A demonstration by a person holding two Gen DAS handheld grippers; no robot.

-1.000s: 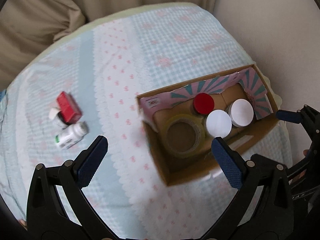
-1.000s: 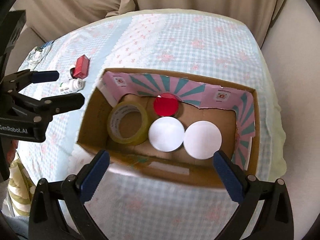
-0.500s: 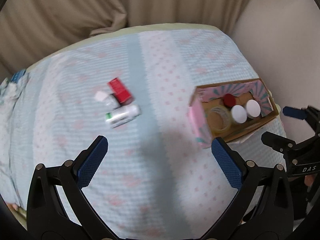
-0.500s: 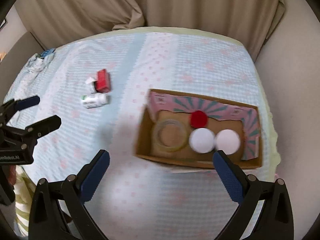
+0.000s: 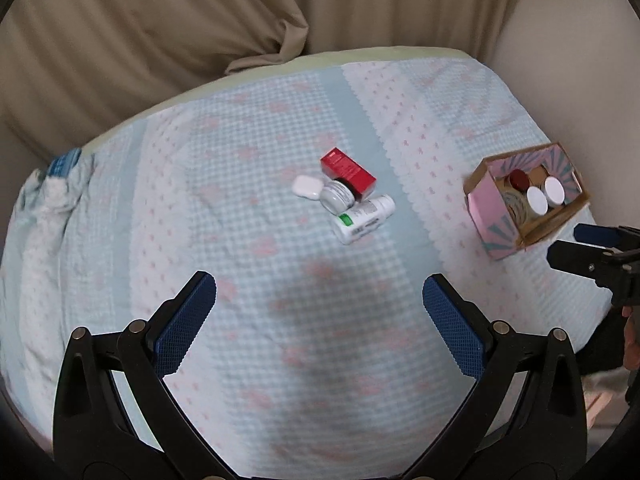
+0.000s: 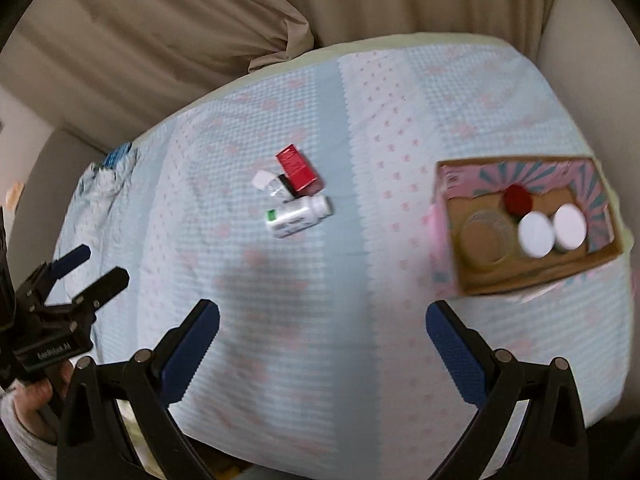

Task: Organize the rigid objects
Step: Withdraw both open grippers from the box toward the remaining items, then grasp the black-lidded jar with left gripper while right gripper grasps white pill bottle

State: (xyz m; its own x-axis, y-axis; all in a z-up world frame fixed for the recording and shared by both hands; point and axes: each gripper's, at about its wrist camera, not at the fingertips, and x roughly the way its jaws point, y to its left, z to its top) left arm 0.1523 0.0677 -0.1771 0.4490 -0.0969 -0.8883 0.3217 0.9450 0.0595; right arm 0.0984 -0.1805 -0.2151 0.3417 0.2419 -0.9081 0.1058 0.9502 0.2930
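A red box (image 5: 348,171), a small white lid (image 5: 306,187), a grey-capped jar (image 5: 338,196) and a white bottle lying on its side (image 5: 364,218) are clustered mid-table. They also show in the right wrist view: box (image 6: 298,169), bottle (image 6: 298,215). A cardboard box (image 5: 562,222) at the right holds a tape roll (image 6: 486,238), a red-lidded jar (image 6: 517,199) and two white-lidded jars (image 6: 536,235). My left gripper (image 5: 318,322) is open and empty, above the cloth short of the cluster. My right gripper (image 6: 322,354) is open and empty, left of the cardboard box (image 6: 600,258).
The table wears a light blue checked cloth (image 5: 248,240) with pink dots. Beige curtains (image 5: 160,20) hang behind it. A bunched cloth (image 5: 48,192) lies at the left edge. A pale wall (image 5: 580,40) stands at the right.
Both grippers have pulled back and up from the cardboard box and swung left. The cluster of loose items now sits near the centre of both views. Both stay open.
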